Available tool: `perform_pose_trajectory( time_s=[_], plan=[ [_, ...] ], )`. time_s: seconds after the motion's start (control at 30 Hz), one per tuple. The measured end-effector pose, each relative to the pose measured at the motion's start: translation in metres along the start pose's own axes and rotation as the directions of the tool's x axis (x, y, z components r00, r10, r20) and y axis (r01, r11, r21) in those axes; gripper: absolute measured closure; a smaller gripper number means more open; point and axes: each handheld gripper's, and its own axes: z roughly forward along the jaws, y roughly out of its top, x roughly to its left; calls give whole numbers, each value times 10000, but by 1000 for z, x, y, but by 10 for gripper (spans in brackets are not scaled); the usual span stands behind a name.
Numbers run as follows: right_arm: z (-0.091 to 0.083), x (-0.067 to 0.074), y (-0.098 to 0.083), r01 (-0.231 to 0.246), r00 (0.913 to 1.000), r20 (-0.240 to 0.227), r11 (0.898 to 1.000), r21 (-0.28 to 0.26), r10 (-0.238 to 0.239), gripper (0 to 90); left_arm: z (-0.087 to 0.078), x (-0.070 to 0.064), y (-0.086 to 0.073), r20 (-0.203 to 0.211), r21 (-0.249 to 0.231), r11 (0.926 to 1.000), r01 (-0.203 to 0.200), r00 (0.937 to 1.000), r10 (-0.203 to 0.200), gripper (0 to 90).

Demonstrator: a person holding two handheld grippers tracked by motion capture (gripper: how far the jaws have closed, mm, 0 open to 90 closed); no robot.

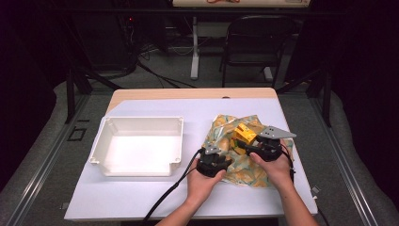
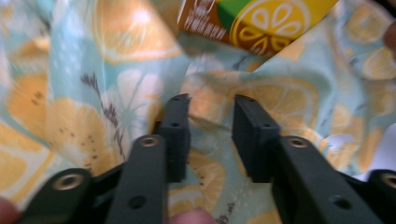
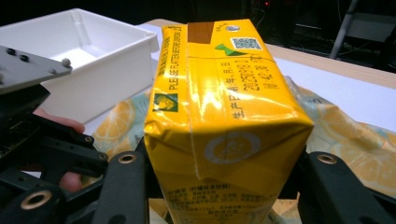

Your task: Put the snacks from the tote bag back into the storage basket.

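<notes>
A yellow drink carton (image 1: pixel 244 133) with lemon-slice print is held just above a crumpled lemon-patterned cloth (image 1: pixel 244 168) at the table's right. My right gripper (image 1: pixel 251 141) is shut on it; in the right gripper view the carton (image 3: pixel 224 107) stands upright between the two black jaws, its top end facing away. My left gripper (image 1: pixel 225 159) lies low on the cloth's left edge. In the left gripper view its jaws (image 2: pixel 211 105) stand apart over the cloth (image 2: pixel 70 116) with nothing pinched between them, and the carton (image 2: pixel 261 21) hangs above them.
A white rectangular tray (image 1: pixel 136 120) with nothing in it sits left of the cloth, and its wall (image 3: pixel 93 65) shows beyond the carton. White sheet covers the table (image 1: pixel 141 193). A dark chair (image 1: pixel 254 42) and a stand are on the floor behind.
</notes>
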Motion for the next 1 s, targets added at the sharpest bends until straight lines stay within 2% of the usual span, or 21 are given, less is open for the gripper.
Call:
perform_pose_trajectory(
  time_s=[0.13,0.23,0.33,0.4,0.53,0.6,0.73,0.8,0.87,1.0],
  plan=[
    [-2,5,4,-15,10000,30,10000,-11,15,514,-16,-3,6,41,-381,9979,-520,9986,522,478],
    [-2,8,6,-121,9999,94,9999,46,120,514,-29,-5,9,51,-802,9930,-872,9961,879,384],
    [-3,9,8,-255,9995,180,9997,40,255,514,-44,-4,10,60,-1345,9830,-1247,9919,1267,320],
    [-5,10,10,-324,9990,315,9995,17,323,514,-53,-5,11,-191,-1614,9746,-1550,9879,1539,287],
    [-8,13,14,-335,9987,395,9994,-23,336,514,-69,-3,12,-109,-1793,9712,-1569,9875,1575,172],
    [-10,15,16,-365,9983,445,9992,-135,370,514,-75,-1,12,-148,-1896,9688,-1596,9871,1597,156],
    [-13,19,20,-380,9976,567,9990,-226,392,513,-83,2,11,-469,-2058,9601,-1895,9819,1837,122],
    [-14,22,23,-360,9974,618,9990,-274,376,514,-85,6,8,-580,-1986,9609,-1931,9810,1852,116],
    [-15,24,25,-423,9970,637,9987,-301,442,513,-84,9,5,-567,-2002,9628,-1814,9832,1734,107],
    [-17,29,29,-465,9975,521,9985,-274,479,514,-85,10,4,-546,-1863,9638,-1909,9814,1839,81]
  ],
)
